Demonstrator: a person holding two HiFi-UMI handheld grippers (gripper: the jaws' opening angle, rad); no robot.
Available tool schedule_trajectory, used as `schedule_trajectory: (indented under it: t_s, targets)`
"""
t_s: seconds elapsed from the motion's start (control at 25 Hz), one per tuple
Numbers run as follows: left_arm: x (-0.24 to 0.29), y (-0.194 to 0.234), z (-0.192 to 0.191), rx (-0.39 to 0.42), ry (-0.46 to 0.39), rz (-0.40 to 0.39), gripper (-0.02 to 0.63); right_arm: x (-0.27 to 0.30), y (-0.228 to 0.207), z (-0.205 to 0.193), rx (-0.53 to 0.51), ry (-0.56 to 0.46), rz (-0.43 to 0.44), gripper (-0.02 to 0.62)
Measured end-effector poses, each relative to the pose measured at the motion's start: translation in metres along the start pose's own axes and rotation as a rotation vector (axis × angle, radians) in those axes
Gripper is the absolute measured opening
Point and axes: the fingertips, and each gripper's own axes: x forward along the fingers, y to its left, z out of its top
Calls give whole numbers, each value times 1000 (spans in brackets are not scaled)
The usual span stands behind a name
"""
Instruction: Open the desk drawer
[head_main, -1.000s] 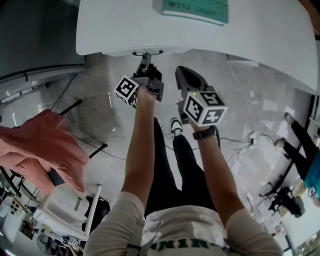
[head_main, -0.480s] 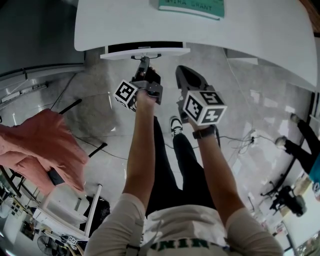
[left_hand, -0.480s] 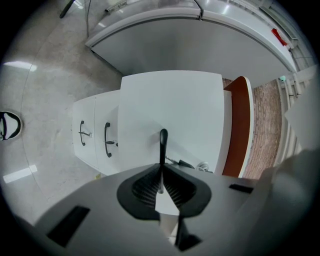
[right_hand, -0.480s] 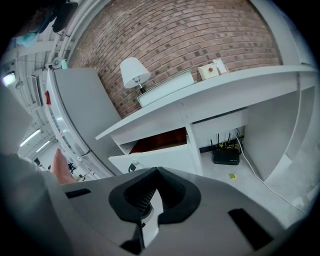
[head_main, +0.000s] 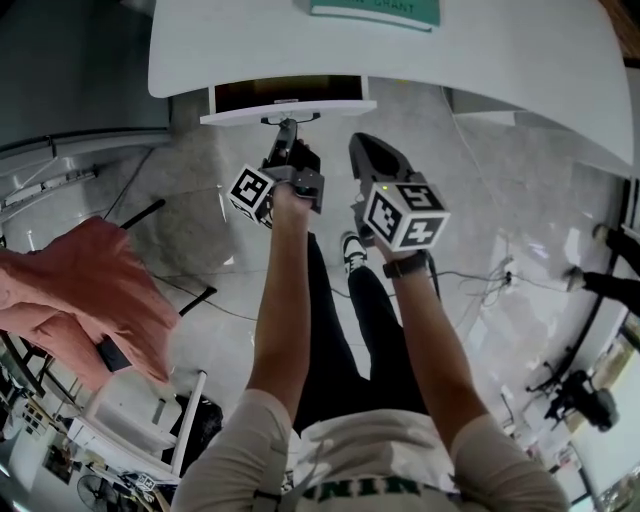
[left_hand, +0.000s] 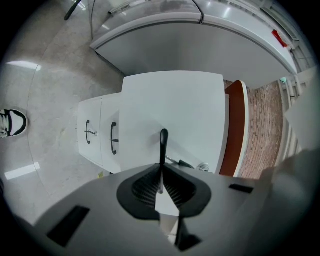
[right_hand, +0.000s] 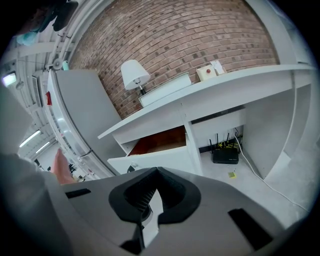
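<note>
The white desk (head_main: 500, 60) has a shallow drawer (head_main: 288, 108) under its front edge, pulled partly out so its dark inside shows. My left gripper (head_main: 287, 135) is shut on the drawer's thin black handle (head_main: 290, 119). In the left gripper view the handle (left_hand: 163, 142) stands upright between the closed jaws (left_hand: 161, 172) against the white drawer front (left_hand: 172, 110). My right gripper (head_main: 365, 150) hangs beside the left one, below the desk edge, shut and holding nothing. The right gripper view shows its jaws (right_hand: 156, 172) and the open drawer (right_hand: 160, 145) with a brown inside.
A green book (head_main: 375, 10) lies on the desk top. A pink cloth (head_main: 70, 290) drapes a chair at the left. A white cabinet with two black handles (left_hand: 97, 132) stands beside the drawer. A lamp (right_hand: 134, 74) is on the desk, a router (right_hand: 225, 156) on the floor beneath.
The drawer has slid out from under the desk edge, exposing its dark inside. My left gripper came back toward the person with the handle. The right gripper has stayed where it was.
</note>
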Motion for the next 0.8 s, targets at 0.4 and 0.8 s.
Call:
schedule_trajectory:
  t_s: [0.4, 0.8]
  targets:
    - [-18, 3, -6, 9, -3, -12, 18, -6, 3, -9, -29, 12, 12, 2]
    - [-39, 8, -15, 16, -3, -18, 18, -12, 17, -20, -40, 14, 41, 2]
